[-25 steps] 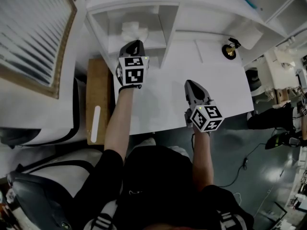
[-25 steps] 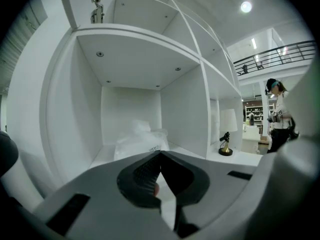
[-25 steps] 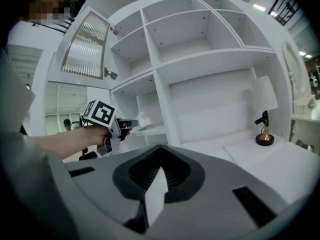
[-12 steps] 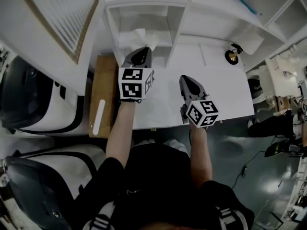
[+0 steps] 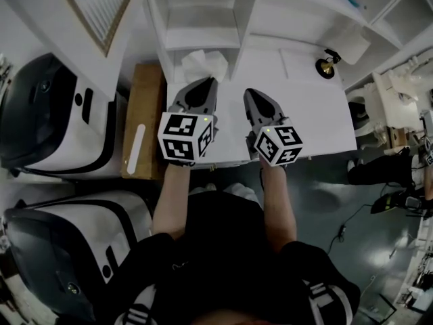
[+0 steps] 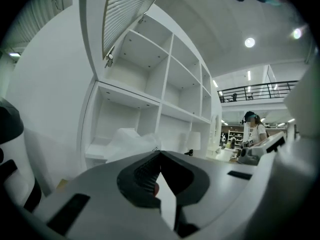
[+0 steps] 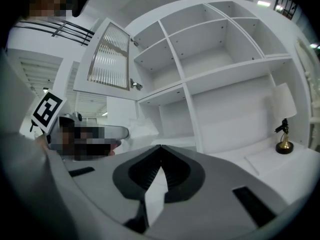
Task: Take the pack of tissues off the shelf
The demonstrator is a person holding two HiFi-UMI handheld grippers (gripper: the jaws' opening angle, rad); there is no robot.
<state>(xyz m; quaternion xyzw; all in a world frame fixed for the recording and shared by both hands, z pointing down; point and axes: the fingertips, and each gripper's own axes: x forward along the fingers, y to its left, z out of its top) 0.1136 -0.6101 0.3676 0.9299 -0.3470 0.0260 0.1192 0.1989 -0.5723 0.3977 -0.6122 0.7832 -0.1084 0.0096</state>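
Observation:
The pack of tissues (image 5: 204,64), white and crumpled in its wrap, sits at the front of the white shelf's (image 5: 203,46) lowest left compartment, just ahead of my left gripper (image 5: 211,80). That gripper is shut, its tips pinching the pack's near edge. In the left gripper view the pack (image 6: 131,141) shows right behind the closed tips of the left gripper (image 6: 160,152). My right gripper (image 5: 252,95) hangs beside it over the white table (image 5: 318,120), shut with nothing in it. In the right gripper view the right gripper (image 7: 161,146) points at the shelf, with the pack (image 7: 142,129) to its left.
A small brass lamp (image 5: 326,68) stands at the table's back right. A wooden board (image 5: 143,127) lies left of the table, beside two white and black machines (image 5: 54,114). A slatted cabinet door (image 5: 101,5) hangs open at upper left. A person (image 6: 256,131) stands far off.
My left gripper has drawn back from inside the shelf toward the table, and the pack has come forward with it. The right gripper has shifted left, closer to the left one.

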